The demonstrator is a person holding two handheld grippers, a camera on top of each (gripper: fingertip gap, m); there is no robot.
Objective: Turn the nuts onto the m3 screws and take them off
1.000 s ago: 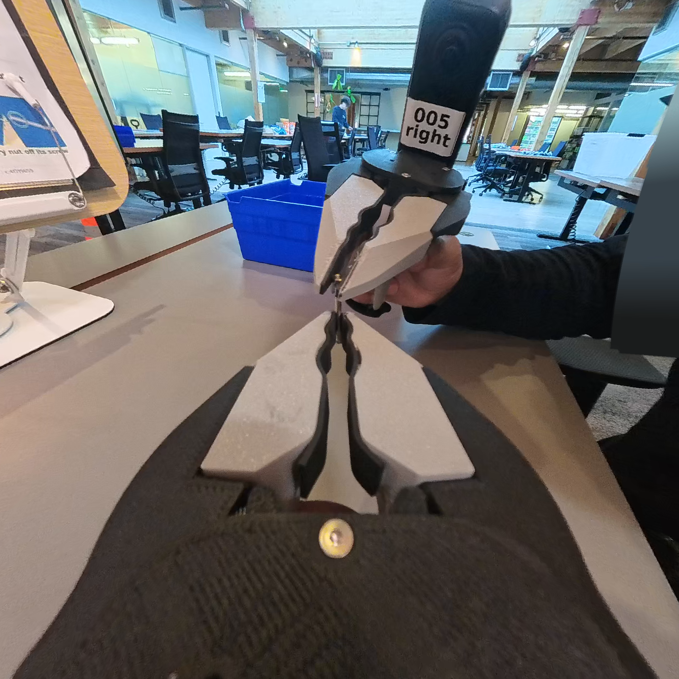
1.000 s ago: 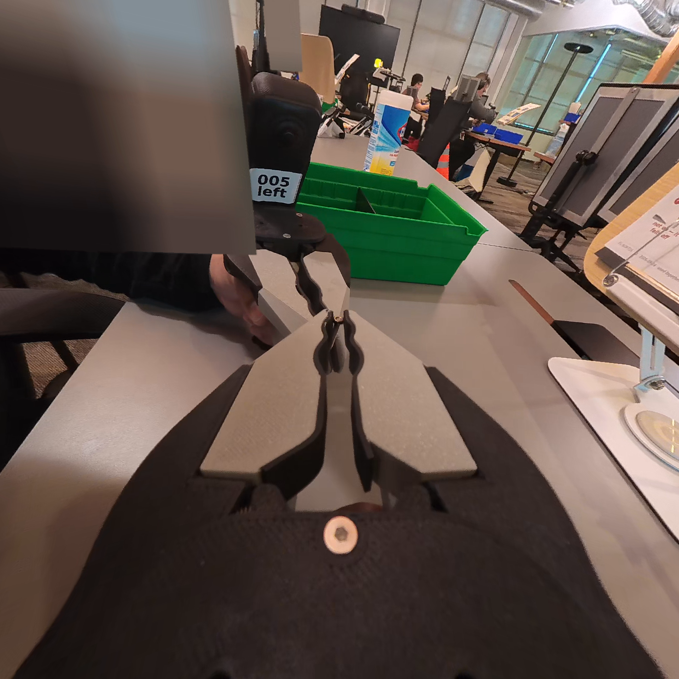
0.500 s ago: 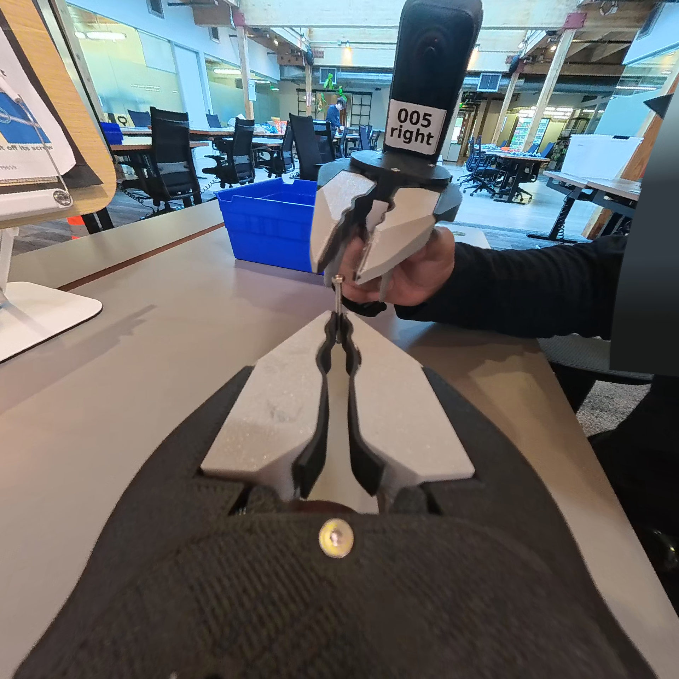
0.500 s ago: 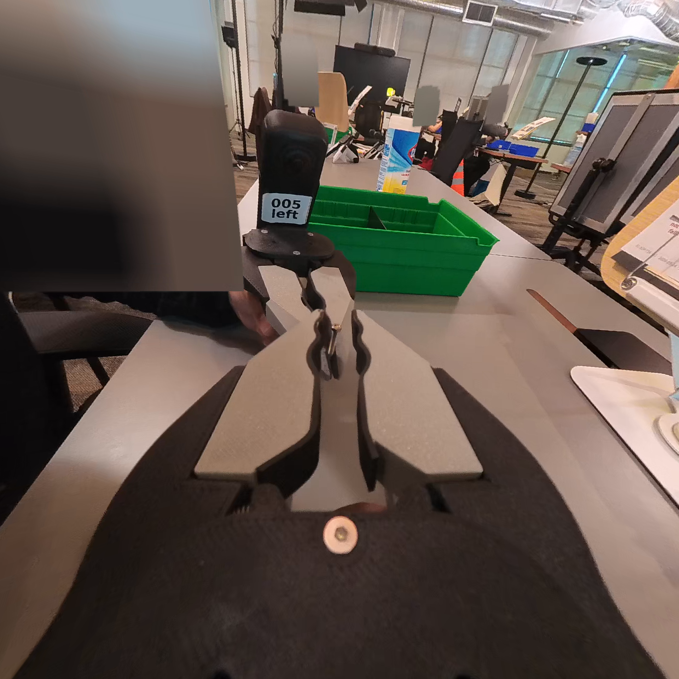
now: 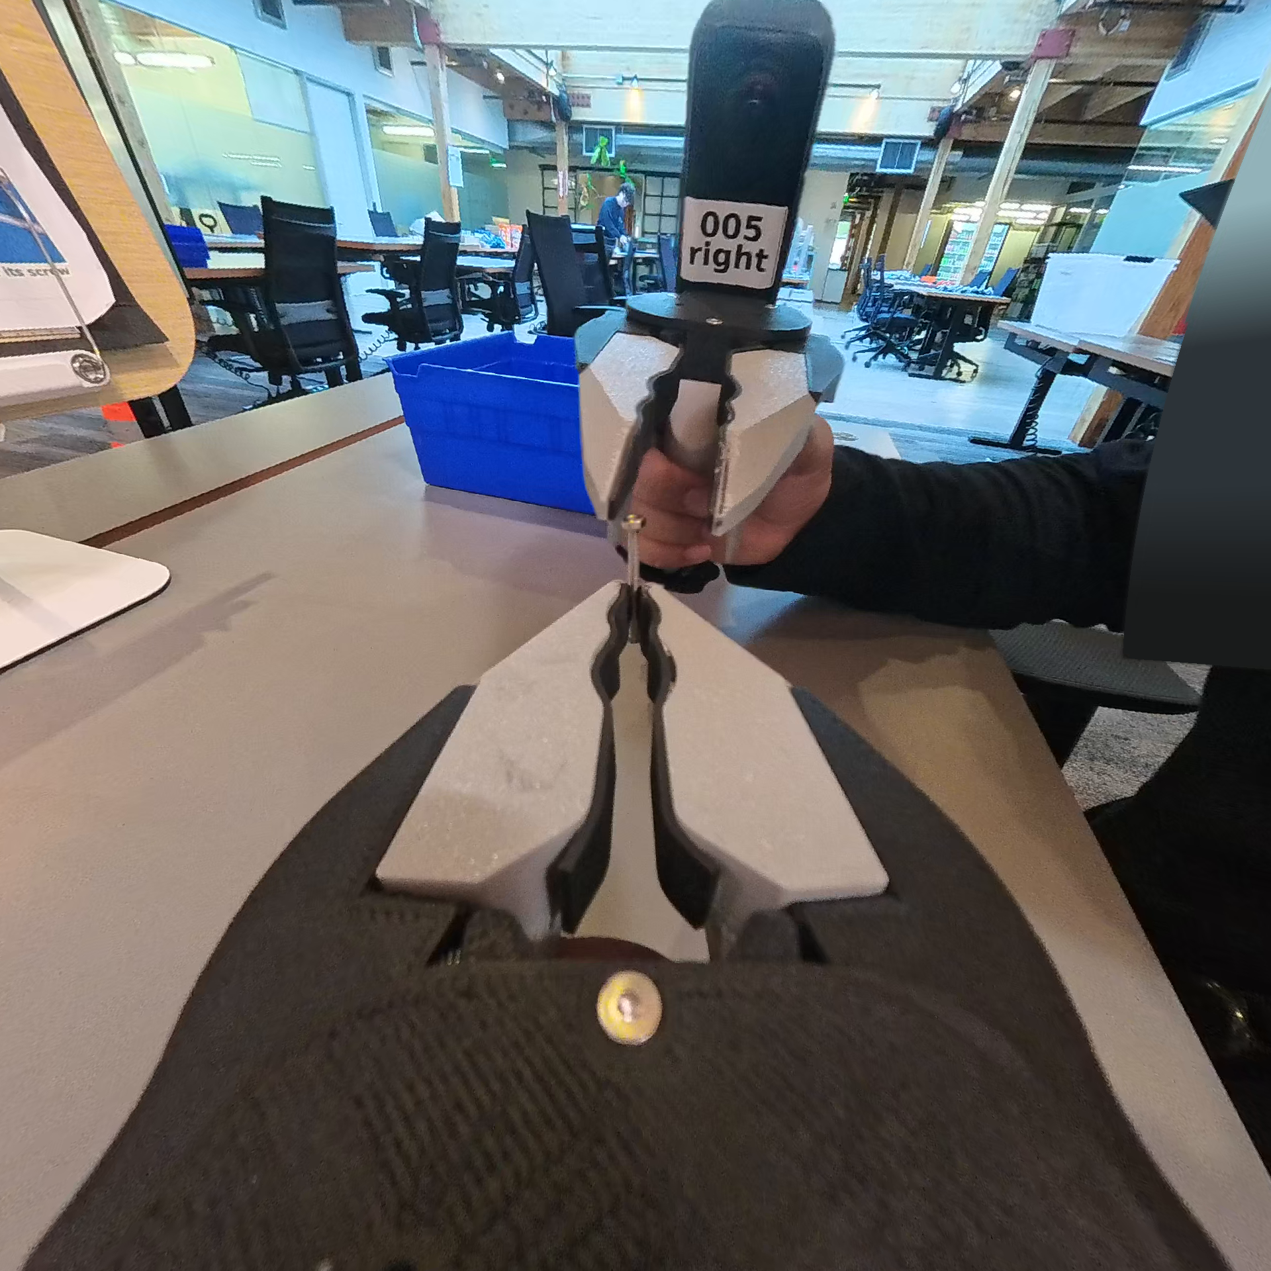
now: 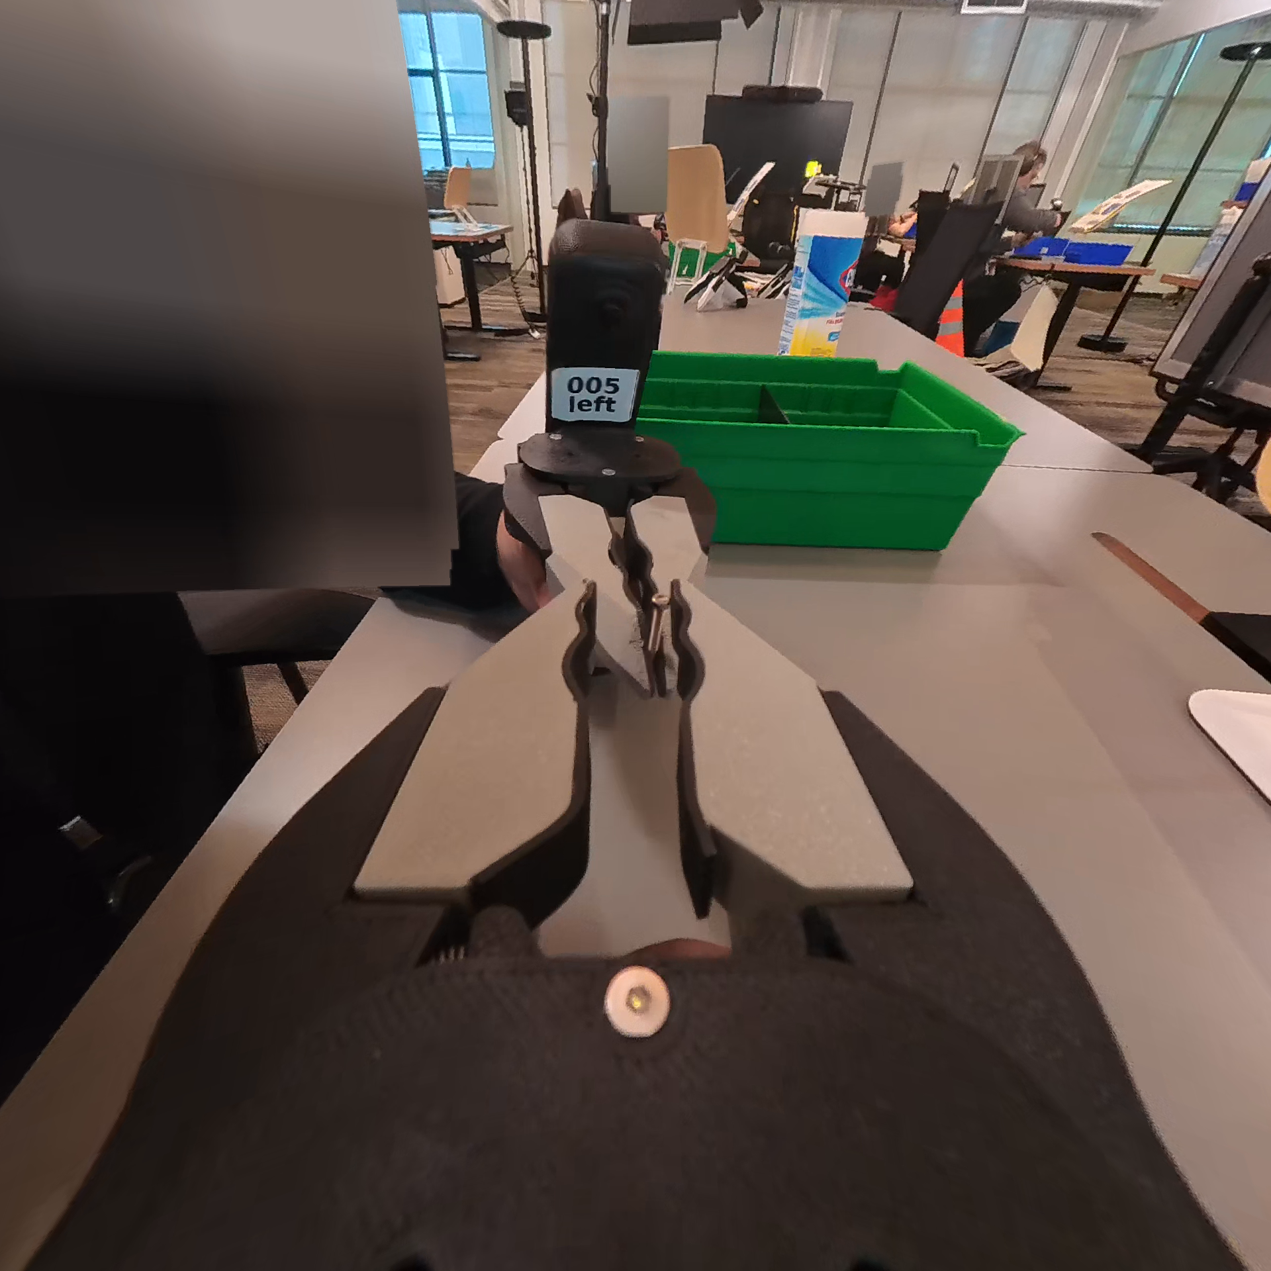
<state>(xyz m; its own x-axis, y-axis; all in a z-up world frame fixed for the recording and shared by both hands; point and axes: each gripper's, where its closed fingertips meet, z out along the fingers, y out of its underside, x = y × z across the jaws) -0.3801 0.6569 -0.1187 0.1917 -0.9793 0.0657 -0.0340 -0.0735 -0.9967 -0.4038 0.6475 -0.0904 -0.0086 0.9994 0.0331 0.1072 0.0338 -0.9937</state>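
My left gripper [image 5: 631, 609] is shut on a thin M3 screw [image 5: 631, 560] that sticks out forward from its tips. A small nut [image 5: 633, 524] sits at the screw's far end. My right gripper [image 6: 631, 595] is open, its fingers on either side of the screw's end [image 6: 657, 629], which lies close to the right finger [image 6: 681, 619]. In the left wrist view the right gripper [image 5: 667, 512] faces me, held upright by a hand, with its jaws apart. In the right wrist view the left gripper [image 6: 650, 677] points at me. Both hover above the grey table [image 5: 275, 653].
A blue bin [image 5: 495, 413] stands behind the right gripper. A green bin [image 6: 811, 468] stands behind the left gripper, with a wipes canister [image 6: 822, 289] past it. A white stand base [image 5: 69, 591] lies at the table's far side. A dark-sleeved arm [image 5: 963, 536] reaches over the table edge.
My right gripper has opened and let go of the nut end of the screw, and has turned more upright. My left gripper stays shut on the screw.
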